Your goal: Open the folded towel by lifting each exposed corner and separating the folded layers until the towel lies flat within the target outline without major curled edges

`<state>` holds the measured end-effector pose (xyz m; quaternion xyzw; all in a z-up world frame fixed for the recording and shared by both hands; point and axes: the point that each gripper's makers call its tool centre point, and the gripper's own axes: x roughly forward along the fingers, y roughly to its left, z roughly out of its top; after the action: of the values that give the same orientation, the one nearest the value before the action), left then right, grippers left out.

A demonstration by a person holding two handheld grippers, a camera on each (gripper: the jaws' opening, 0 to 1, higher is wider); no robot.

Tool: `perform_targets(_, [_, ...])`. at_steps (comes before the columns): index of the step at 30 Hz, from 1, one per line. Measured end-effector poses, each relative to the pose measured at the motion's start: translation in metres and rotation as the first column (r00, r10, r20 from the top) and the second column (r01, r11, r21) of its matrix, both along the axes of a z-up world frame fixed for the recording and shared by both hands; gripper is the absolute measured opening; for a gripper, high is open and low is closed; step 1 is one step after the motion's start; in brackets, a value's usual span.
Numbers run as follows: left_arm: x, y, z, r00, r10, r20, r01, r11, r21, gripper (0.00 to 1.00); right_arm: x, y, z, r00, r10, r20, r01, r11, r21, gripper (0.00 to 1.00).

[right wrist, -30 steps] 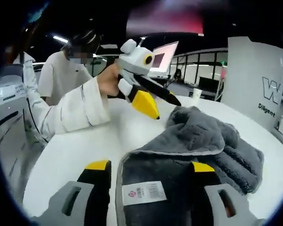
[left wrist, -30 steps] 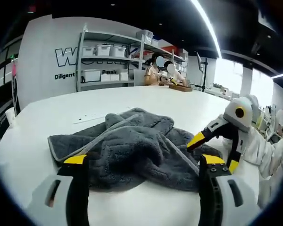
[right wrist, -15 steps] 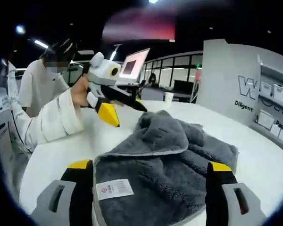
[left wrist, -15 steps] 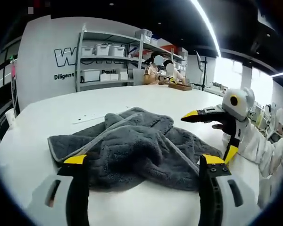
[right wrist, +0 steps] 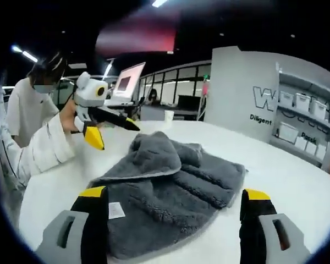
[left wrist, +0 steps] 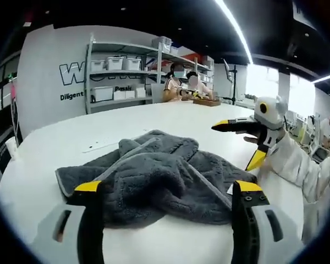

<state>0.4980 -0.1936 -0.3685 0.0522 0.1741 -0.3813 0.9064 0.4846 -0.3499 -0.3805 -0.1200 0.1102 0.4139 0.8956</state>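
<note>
A grey plush towel (left wrist: pixel 154 176) lies crumpled in a heap on the white table (left wrist: pixel 170 118), its pale hem running across the folds. My left gripper (left wrist: pixel 168 190) hovers open at the near edge of the heap, jaws wide apart with nothing between them. To the right of the towel, my right gripper (left wrist: pixel 234 147) is held above the table, open. In the right gripper view the towel (right wrist: pixel 170 181) spreads ahead, a white label (right wrist: pixel 116 210) at its near corner. My right gripper (right wrist: pixel 174 193) is open over that edge. The left gripper (right wrist: pixel 115 135) shows open beyond the towel's far left.
Shelves with white bins (left wrist: pixel 115 63) stand against the back wall, and people (left wrist: pixel 179 82) sit at a far table. A person in white sleeves (right wrist: pixel 38 148) holds the grippers. A screen (right wrist: pixel 129 82) and a cup (right wrist: pixel 168 115) stand past the towel.
My right gripper has opened wider, drawn back from the towel's label corner and lifted, so more of the towel shows. The left gripper has barely moved.
</note>
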Motion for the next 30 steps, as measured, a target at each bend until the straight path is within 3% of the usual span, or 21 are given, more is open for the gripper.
perform_targets(6, [-0.008,-0.009,0.004,0.998,-0.052,0.025,0.052,0.999,0.016,0.86,-0.004,-0.012,-0.012,1.0,0.0,-0.013,-0.001,0.997,-0.079,0.99])
perform_targets(13, [-0.018,-0.033,0.01,0.991,-0.127,0.042,0.127,0.992,0.002,0.8,-0.008,-0.028,-0.014,1.0,-0.015,-0.026,0.013,0.997,-0.073,0.99])
perform_targets(19, [-0.026,-0.052,0.005,0.982,-0.184,0.046,0.183,0.983,0.024,0.74,-0.009,-0.029,-0.017,1.0,-0.009,-0.029,0.007,0.996,-0.087,0.99])
perform_targets(30, [-0.036,-0.088,0.0,0.962,-0.27,0.034,0.271,0.962,-0.025,0.42,-0.013,-0.025,-0.017,1.0,0.011,-0.029,-0.014,0.995,-0.1,0.99])
